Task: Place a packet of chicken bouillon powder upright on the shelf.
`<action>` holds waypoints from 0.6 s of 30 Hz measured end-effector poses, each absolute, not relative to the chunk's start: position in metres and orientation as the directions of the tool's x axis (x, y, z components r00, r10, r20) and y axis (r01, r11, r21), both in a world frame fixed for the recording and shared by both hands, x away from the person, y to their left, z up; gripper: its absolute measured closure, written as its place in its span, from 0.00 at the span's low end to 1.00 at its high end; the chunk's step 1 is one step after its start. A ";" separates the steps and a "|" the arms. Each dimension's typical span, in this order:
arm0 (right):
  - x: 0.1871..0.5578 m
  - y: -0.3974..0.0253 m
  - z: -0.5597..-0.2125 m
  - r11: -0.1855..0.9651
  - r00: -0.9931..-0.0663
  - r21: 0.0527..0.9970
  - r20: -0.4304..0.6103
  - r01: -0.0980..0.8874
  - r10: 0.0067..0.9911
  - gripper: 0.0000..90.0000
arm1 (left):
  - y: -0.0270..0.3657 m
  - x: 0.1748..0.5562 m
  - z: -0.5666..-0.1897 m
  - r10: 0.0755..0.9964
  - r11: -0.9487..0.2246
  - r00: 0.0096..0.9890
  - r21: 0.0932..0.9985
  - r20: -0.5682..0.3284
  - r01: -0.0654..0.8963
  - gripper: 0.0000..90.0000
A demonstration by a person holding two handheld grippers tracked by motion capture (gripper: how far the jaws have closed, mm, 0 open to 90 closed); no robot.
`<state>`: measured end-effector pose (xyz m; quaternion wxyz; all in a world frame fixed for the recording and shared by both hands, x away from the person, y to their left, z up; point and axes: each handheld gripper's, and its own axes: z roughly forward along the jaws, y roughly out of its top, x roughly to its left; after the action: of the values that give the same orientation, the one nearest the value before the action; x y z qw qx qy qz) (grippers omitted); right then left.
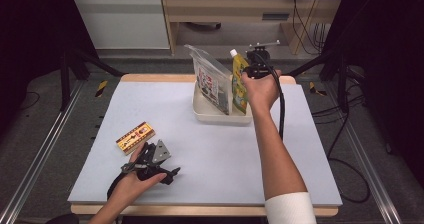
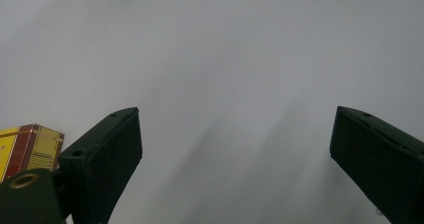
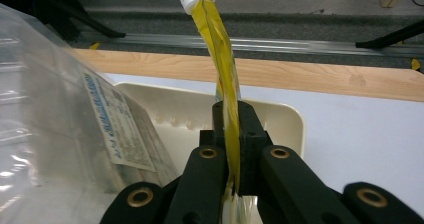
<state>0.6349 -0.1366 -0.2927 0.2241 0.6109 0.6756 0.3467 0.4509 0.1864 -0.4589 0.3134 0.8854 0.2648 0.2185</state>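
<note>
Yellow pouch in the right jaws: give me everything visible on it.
The yellow pouch is a flat, flexible spout pack with a white screw cap at the top and printed colour graphics on its face. It stands upright, edge-on to the right gripper, whose jaws are shut on its lower body. Its bottom sits in the cream tray at the far side of the table, beside a clear plastic bag. Whether the two touch is unclear.

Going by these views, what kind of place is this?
Likely a lab data-collection station: a dark metal frame rings the matted table, cables trail on the carpet, and desks stand behind.
</note>
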 end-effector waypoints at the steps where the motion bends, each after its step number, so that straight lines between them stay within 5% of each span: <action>1: 0.635 -0.137 -0.294 0.004 -0.149 0.742 0.129 0.670 0.980 1.00 | 0.186 0.451 -0.459 0.604 -0.666 0.765 0.668 0.222 0.332 0.07; 18: 0.623 -0.136 -0.315 0.014 -0.165 0.753 0.126 0.658 0.978 1.00 | 0.186 0.451 -0.459 0.609 -0.668 0.759 0.664 0.229 0.335 0.07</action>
<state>0.6235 -0.1362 -0.3147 0.2253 0.6056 0.6754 0.3555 0.4505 0.1863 -0.4593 0.3082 0.8857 0.2667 0.2222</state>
